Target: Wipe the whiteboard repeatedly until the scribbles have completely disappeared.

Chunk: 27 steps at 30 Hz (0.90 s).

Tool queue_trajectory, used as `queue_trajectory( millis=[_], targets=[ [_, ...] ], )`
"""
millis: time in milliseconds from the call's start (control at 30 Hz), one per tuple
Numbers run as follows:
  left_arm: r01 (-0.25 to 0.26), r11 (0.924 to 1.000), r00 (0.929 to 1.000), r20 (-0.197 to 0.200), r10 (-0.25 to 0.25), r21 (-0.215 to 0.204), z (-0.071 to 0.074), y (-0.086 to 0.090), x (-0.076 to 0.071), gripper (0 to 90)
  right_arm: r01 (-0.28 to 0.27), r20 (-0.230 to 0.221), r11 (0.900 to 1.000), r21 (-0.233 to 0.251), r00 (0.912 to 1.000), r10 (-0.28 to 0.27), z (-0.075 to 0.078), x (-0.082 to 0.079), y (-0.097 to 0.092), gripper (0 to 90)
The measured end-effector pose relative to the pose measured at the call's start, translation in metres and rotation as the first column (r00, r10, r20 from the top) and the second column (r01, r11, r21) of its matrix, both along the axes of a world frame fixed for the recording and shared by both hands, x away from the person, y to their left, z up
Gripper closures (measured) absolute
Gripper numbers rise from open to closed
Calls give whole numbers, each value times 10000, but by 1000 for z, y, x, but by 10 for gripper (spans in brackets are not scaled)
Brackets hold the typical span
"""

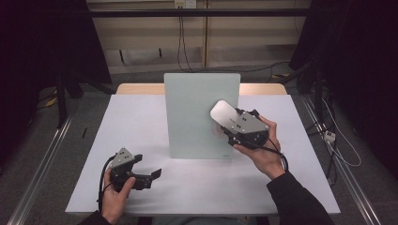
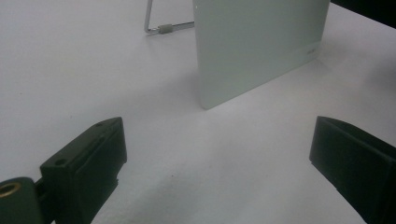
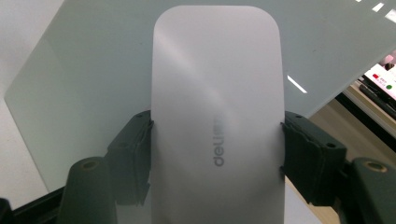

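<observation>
1. White covering spreads over the table [image 1: 141,122], with a strip of wood showing at the far edge and dark floor, rails and cables around it.
2. At the middle of the table stands a pale green board [image 1: 199,110], upright on its lower edge; the left gripper view shows a thin metal stand [image 2: 156,25] behind it.
3. On the right side, the right gripper [image 1: 228,123] is held up against the board's right part, the hand [image 1: 263,150] beneath it.
4. Its jaws are clamped on the two long sides of a white rounded eraser [image 3: 217,116] with "deli" printed on it, which lies in front of the board's face; whether it touches the board, I cannot tell.
5. Near the table's front left, the left gripper [image 1: 152,174] sits low over the cloth, gripped by the left hand [image 1: 115,194].
6. Its jaws stand wide apart with nothing between them, pointing toward the board's lower corner.
</observation>
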<state>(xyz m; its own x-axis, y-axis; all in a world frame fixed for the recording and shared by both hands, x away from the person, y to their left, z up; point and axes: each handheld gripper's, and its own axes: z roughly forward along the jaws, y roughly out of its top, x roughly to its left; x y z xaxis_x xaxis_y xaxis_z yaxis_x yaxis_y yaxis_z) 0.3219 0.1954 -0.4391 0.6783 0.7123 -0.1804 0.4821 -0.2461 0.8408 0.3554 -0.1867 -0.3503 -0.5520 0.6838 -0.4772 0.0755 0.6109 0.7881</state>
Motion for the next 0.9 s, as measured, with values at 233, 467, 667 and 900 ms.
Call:
queue_trajectory(
  millis=[233,467,667,900],
  targets=[
    [3,10000,10000,13,-3,-30,0,0,0,40,-233,-310,9997,-76,9993,230,-18,-6,4,316],
    [-12,10000,10000,3,12,12,0,0,0,40,-515,-734,9985,-188,9961,500,-33,-12,10,316],
    [-23,10000,10000,12,23,-14,0,0,0,40,-677,-1024,9976,-172,9926,656,-45,-16,14,315],
    [-3,10000,10000,23,3,0,0,0,0,40,-714,-1073,9972,-201,9918,688,-43,-15,14,315]
  ],
)
